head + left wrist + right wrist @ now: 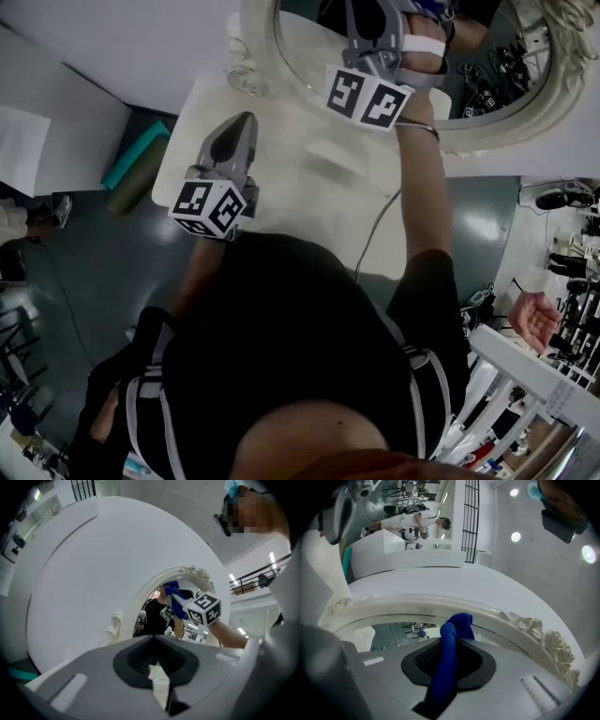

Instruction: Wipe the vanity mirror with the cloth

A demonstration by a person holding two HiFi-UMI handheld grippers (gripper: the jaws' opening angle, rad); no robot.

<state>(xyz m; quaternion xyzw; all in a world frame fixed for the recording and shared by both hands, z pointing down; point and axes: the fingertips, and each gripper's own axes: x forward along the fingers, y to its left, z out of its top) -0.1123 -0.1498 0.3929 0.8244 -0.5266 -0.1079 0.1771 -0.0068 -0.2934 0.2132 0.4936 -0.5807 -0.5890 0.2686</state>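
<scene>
Blue cloth (pixel 457 624) | clamped in right tongs (pixel 447 660) | at mirror (pixel 393 631) (left tongs (pixel 152 660) closed)

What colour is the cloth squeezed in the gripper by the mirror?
Bright blue. The bunched fabric cloth shows best in the right gripper view.

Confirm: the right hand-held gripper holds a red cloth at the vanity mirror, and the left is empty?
Wrong colour: the cloth is blue, per the right gripper view. The right hand-held gripper holds it at the vanity mirror; the left hand-held gripper is empty.
</scene>
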